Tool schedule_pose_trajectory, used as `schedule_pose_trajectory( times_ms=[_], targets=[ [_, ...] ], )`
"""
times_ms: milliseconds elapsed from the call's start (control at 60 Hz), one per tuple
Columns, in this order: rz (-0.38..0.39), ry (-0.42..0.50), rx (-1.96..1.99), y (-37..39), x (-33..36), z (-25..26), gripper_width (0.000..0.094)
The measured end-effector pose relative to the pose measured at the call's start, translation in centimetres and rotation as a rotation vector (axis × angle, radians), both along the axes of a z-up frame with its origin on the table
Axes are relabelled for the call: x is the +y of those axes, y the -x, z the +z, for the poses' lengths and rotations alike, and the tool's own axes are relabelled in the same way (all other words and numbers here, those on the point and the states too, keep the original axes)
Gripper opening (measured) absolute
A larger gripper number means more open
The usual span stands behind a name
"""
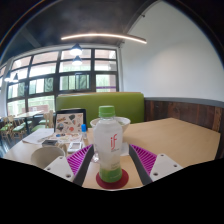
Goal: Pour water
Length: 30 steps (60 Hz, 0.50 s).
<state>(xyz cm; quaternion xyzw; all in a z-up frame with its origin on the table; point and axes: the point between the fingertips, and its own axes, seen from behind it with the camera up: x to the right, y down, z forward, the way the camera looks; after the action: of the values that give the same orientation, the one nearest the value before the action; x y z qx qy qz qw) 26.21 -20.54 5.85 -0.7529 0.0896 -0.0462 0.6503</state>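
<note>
A clear bottle (110,140) with a green cap, a white label and a green lower part stands upright on a round red coaster (113,180) on the wooden table (175,135). My gripper (111,151) is open. The bottle stands between the two purple pads (82,157) with a small gap at each side. A clear glass (96,130) seems to stand just behind the bottle, mostly hidden by it.
A green bench back (130,102) runs along the table's far side. An upright board or screen with pictures (70,121) and some white items (45,156) are at the left. Large windows (60,75) fill the far wall.
</note>
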Motion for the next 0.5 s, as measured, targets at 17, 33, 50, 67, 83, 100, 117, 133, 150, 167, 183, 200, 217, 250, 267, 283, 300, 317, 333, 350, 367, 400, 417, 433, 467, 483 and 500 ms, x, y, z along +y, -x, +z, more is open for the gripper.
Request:
schedule_pose_trajectory(
  times_ms=[17, 33, 50, 67, 83, 100, 117, 133, 150, 167, 183, 200, 217, 250, 267, 283, 300, 317, 333, 350, 367, 400, 417, 433, 467, 483, 500],
  targets=[
    [-0.008, -0.002, -0.004, -0.2, -0.2, 0.2, 0.0810],
    [-0.015, -0.005, -0.010, -0.3, -0.5, 0.4, 0.0813],
    [-0.019, -0.009, -0.016, -0.4, -0.7, 0.6, 0.0817],
    [-0.022, -0.012, -0.024, -0.3, -1.6, 1.2, 0.0825],
    [-0.025, -0.016, -0.029, 0.0, -2.4, 1.3, 0.0827],
    [-0.027, -0.019, -0.033, 0.0, -2.7, 1.4, 0.0826],
    [-0.027, -0.021, -0.038, 0.1, -3.1, 1.6, 0.0826],
    [-0.025, -0.023, -0.043, 0.4, -3.4, 1.8, 0.0824],
    [-0.022, -0.025, -0.047, 0.6, -3.9, 2.0, 0.0825],
    [-0.020, -0.026, -0.050, 0.9, -4.3, 2.2, 0.0824],
    [-0.019, -0.022, -0.052, 1.5, -5.4, 2.9, 0.0824],
    [-0.020, -0.023, -0.056, 2.0, -6.5, 3.3, 0.0825],
    [-0.021, -0.022, -0.061, 2.1, -6.9, 3.3, 0.0825],
    [-0.031, -0.017, -0.073, 2.4, -8.0, 3.4, 0.0825],
    [-0.040, -0.017, -0.078, 2.5, -8.5, 3.5, 0.0823],
    [-0.048, -0.019, -0.083, 2.6, -8.9, 3.6, 0.0820],
    [-0.054, -0.018, -0.085, 2.9, -9.7, 3.9, 0.0822],
    [-0.061, -0.020, -0.086, 3.6, -11.3, 4.3, 0.0819],
    [-0.065, -0.019, -0.084, 3.8, -11.7, 4.4, 0.0823],
    [-0.065, -0.018, -0.079, 4.0, -12.1, 4.3, 0.0821],
    [-0.061, -0.016, -0.074, 4.3, -12.5, 4.2, 0.0825],
    [-0.055, -0.017, -0.056, 4.9, -13.1, 4.1, 0.0823],
    [-0.050, -0.020, -0.043, 5.1, -13.1, 3.8, 0.0822],
    [-0.051, -0.022, -0.030, 6.2, -14.9, 4.1, 0.0824],
    [-0.044, -0.027, -0.010, 6.7, -15.4, 4.2, 0.0823],
    [-0.042, -0.029, 0.000, 7.0, -15.6, 4.2, 0.0822],
    [-0.042, -0.031, 0.010, 7.2, -15.8, 4.2, 0.0822]
  ],
)
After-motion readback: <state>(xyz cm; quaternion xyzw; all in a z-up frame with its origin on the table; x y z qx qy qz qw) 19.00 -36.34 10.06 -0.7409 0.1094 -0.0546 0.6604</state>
